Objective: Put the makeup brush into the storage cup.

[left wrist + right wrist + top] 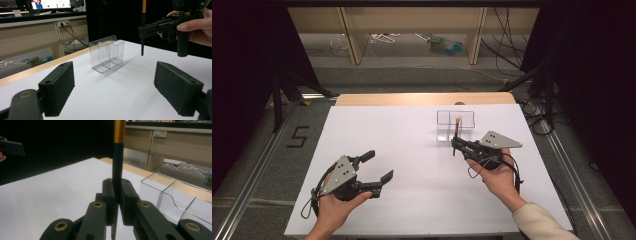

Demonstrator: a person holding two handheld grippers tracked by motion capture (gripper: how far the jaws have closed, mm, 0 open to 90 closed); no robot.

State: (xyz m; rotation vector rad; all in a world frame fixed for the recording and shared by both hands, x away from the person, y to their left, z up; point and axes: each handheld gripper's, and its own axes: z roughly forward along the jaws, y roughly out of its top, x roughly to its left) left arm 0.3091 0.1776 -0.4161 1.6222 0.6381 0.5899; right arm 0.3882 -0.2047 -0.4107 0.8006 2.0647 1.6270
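On the white table [412, 150], near its far edge and right of the middle, we saw a clear plastic holder [455, 125] standing upright, divided into compartments and open at the top. From the left gripper view the same holder [107, 53] showed one inner wall and nothing inside that we could make out.

Just on the near side of that holder we held the right gripper [455, 145] above the table. Its jaws were closed tight on a dark pen [456, 134] with an orange band near its upper end. The pen stood close to upright, crossing the jaws, with its lower end hanging free below them. In the right gripper view the pen [117, 170] ran straight up between the two black pads, which pressed it from both sides, and the holder [170, 195] sat a little to the right of it and beyond. In the left gripper view the right gripper [143, 28] hung in the air to the right of the holder, and the pen [143, 27] pointed down with its tip clear of the table; the pen was beside the holder, not in any compartment.

Well apart from all this, at the near left of the table, we held the left gripper [377, 166]. Its jaws stood wide apart and gripped nothing, aimed toward the holder.
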